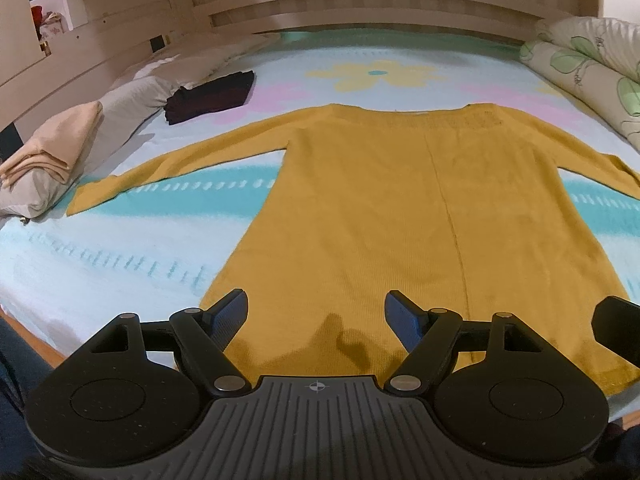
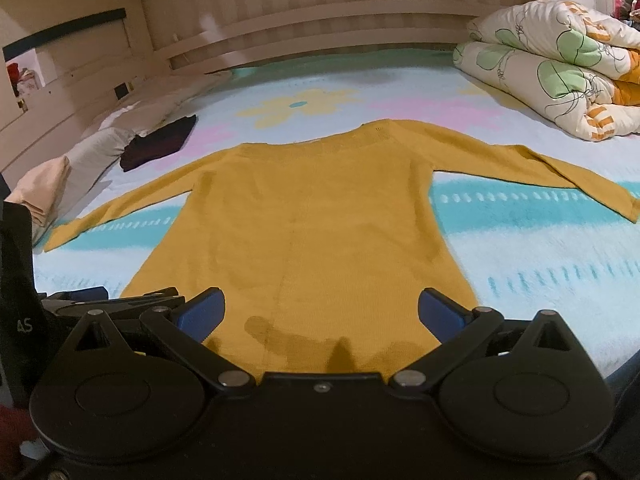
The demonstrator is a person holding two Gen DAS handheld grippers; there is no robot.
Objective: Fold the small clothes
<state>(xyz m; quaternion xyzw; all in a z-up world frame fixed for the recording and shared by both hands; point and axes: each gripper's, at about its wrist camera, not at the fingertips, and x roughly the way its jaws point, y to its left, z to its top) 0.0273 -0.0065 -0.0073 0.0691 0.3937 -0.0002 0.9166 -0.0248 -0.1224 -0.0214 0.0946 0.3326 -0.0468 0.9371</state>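
Note:
A mustard-yellow long-sleeved sweater [image 1: 384, 208] [image 2: 312, 220] lies flat on the bed, sleeves spread out to both sides, neckline at the far end. My left gripper [image 1: 316, 312] hovers above the sweater's hem, jaws wide apart, nothing between its blue pads [image 1: 230, 320]. My right gripper [image 2: 322, 308] stands open over the same hem with only cloth below it. Part of the left gripper [image 2: 120, 302] shows at the right wrist view's lower left, and a black piece of the right gripper [image 1: 616, 324] shows at the left wrist view's right edge.
The bed sheet [image 1: 120, 248] is pale blue with teal bands and flower prints. A folded dark garment [image 1: 212, 96] and a folded beige one [image 1: 52, 144] on grey pillows lie at the left. A rolled floral quilt [image 2: 560, 76] sits at the far right. A wooden headboard lines the back.

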